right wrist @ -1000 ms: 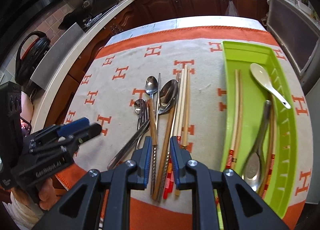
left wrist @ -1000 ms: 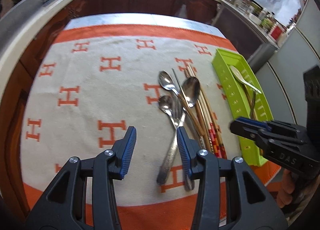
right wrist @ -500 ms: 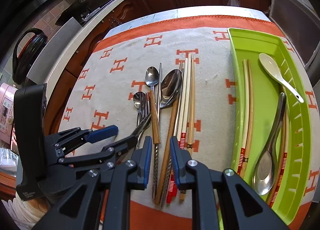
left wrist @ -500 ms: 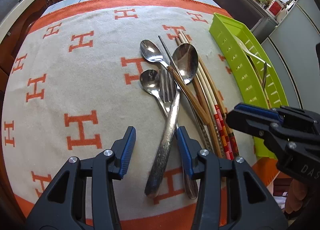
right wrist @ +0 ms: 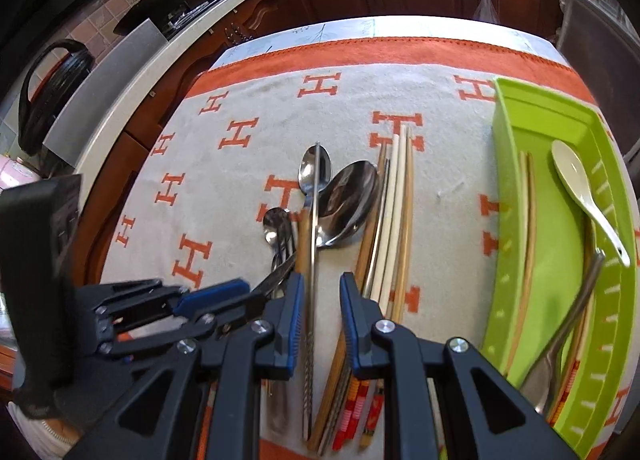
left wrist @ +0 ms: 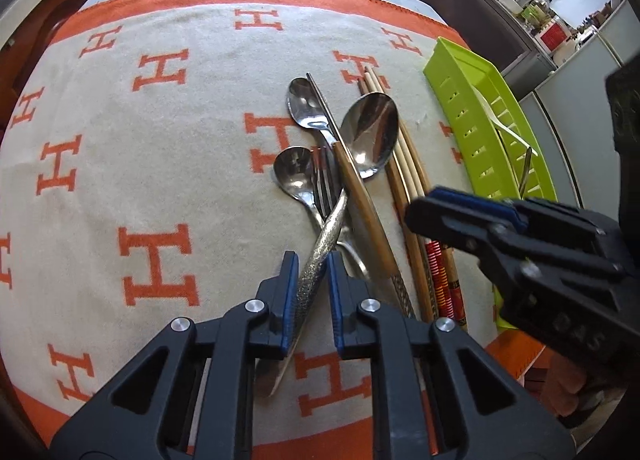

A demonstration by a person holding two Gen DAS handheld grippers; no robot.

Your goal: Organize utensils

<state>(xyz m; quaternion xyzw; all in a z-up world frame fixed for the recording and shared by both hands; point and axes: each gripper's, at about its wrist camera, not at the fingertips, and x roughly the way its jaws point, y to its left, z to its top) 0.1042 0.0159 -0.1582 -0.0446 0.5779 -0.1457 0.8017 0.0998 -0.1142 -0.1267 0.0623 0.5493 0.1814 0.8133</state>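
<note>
Fork handle (left wrist: 316, 280) between left gripper (left wrist: 313, 284) jaws, narrowly parted, metal chopstick (right wrist: 310, 324) between right gripper (right wrist: 320, 306) jaws, parted.

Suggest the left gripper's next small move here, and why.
Probably close the left gripper fully on the fork's textured handle and then lift: the handle already lies between its pads with small gaps showing, and it crosses over a spoon, so a straight lift should free it.
</note>
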